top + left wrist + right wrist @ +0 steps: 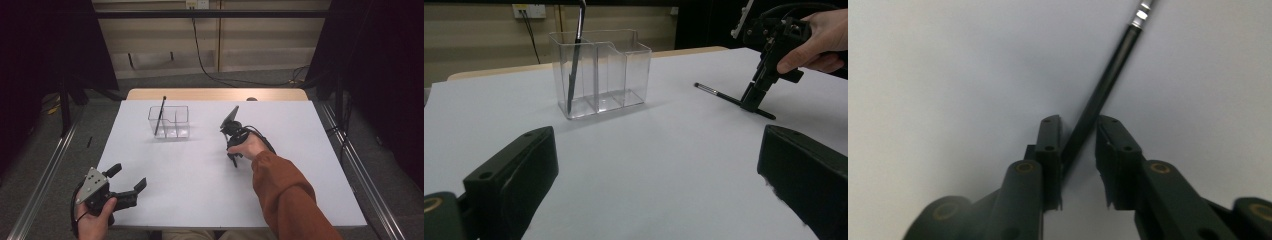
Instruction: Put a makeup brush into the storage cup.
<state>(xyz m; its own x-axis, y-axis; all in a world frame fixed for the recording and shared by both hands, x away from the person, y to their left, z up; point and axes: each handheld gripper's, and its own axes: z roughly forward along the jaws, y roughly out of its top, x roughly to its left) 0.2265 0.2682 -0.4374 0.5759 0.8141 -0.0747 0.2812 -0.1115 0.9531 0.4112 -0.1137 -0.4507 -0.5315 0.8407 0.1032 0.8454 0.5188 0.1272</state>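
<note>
**Desk inventory: two slim brushes, one divided clear holder**

Item 1. We logged a clear holder with several compartments, standing toward the far left of the white desk. One dark slim brush stood tilted in its leftmost compartment as the left gripper view showed it, its top leaning past the rim.

Item 2. We logged a second brush, black-handled with a metal ferrule, lying flat on the desk well to the right of the holder.

Item 3. Right gripper, pointed down at the desk. Its fingers stood a little apart, one on each side of the handle; one seemed to touch it, but they were not clamped on it.

Item 4. Left gripper, held near the front left corner, fingers spread wide, holding nothing.

Handling note. We judged the lying brush light, stiff and thin, with a smooth handle likely to roll or slip. We would grip mid-handle, below the ferrule, squarely across its width, and spare the bristle end. The holder looked light and easy to tip.
</note>
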